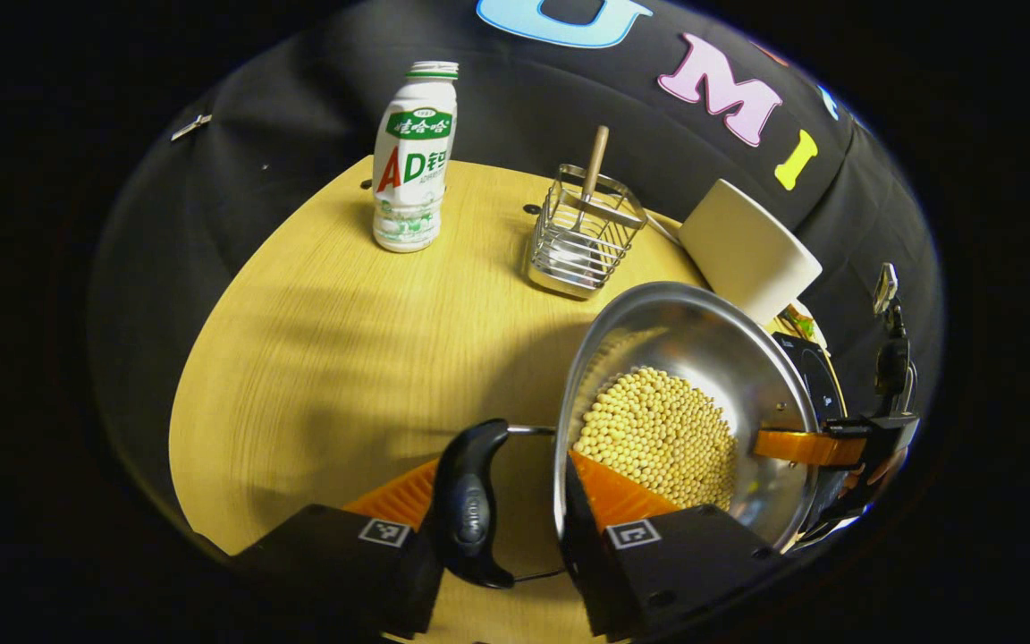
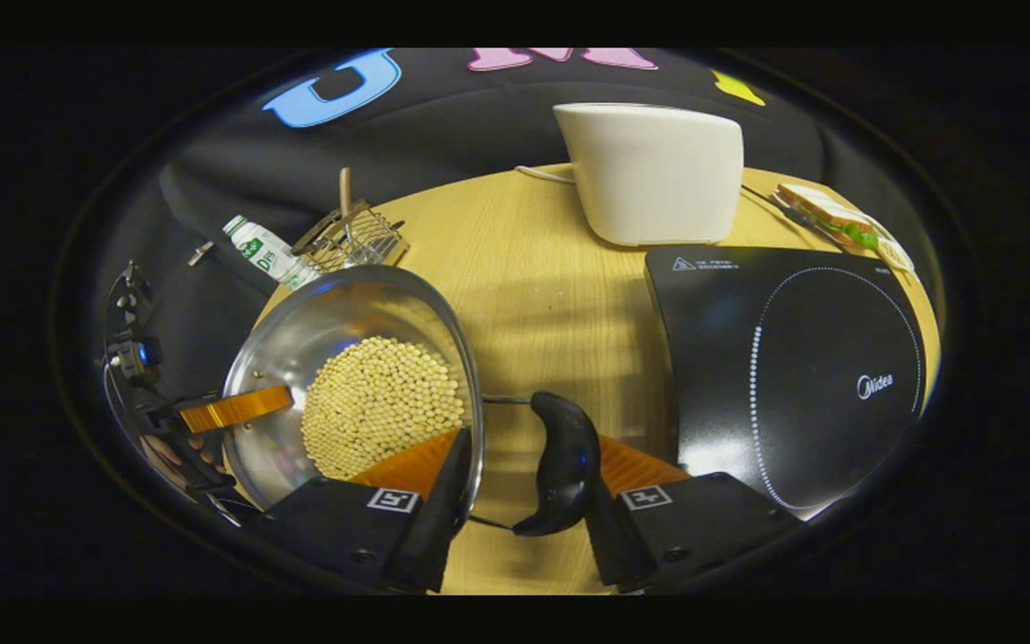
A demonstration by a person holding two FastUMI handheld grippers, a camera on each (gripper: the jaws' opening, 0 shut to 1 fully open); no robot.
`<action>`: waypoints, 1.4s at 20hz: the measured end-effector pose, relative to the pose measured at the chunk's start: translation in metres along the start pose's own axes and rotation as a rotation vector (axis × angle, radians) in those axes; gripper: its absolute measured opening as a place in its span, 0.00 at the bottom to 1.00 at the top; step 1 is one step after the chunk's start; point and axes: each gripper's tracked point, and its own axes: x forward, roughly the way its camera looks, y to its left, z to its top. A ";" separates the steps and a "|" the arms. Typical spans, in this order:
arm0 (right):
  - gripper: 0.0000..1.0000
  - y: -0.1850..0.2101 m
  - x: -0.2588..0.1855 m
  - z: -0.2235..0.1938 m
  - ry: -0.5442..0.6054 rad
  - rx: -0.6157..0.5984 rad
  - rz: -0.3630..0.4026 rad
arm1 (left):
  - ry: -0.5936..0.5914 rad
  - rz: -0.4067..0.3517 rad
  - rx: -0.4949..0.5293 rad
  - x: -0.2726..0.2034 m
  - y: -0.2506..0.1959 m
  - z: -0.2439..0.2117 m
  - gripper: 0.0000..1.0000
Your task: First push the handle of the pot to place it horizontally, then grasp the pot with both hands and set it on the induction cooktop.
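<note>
A steel pot (image 1: 703, 340) (image 2: 318, 331) holding soybeans (image 1: 658, 429) (image 2: 381, 402) sits tilted in both views. My left gripper (image 1: 502, 461) clamps one side: one finger inside the pot wall, the other against the black handle (image 1: 470, 510). On the opposite side my right gripper (image 2: 530, 438) grips the same way, with the other black handle (image 2: 564, 465) between its fingers. Each view shows a finger of the far gripper (image 1: 801, 445) (image 2: 238, 407) reaching over the rim. The black induction cooktop (image 2: 792, 376) (image 1: 806, 367) lies just beyond the pot. I cannot tell whether the pot rests on the table.
On the wooden table (image 1: 345, 340) (image 2: 551, 268) stand a white drink bottle (image 1: 412, 161) (image 2: 265, 250), a wire basket (image 1: 582, 233) (image 2: 354, 237) with a wooden-handled tool, and a white appliance (image 1: 747, 250) (image 2: 654, 174) behind the cooktop. A sandwich (image 2: 837, 219) lies at the far corner.
</note>
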 end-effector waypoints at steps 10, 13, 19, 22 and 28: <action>0.57 0.000 -0.008 -0.001 0.027 0.022 0.007 | 0.006 0.017 -0.019 0.000 -0.002 -0.003 0.60; 0.53 0.000 -0.028 0.010 -0.005 0.003 0.012 | -0.020 0.019 -0.011 -0.014 -0.012 0.002 0.60; 0.57 -0.024 -0.073 0.019 -0.020 0.006 0.023 | -0.014 0.025 -0.007 -0.046 -0.059 0.002 0.60; 0.57 -0.051 -0.095 0.021 -0.017 0.027 0.017 | -0.002 0.020 0.009 -0.050 -0.093 0.002 0.60; 0.57 -0.117 -0.133 0.042 -0.038 0.062 0.003 | 0.006 -0.002 0.036 -0.047 -0.172 0.013 0.60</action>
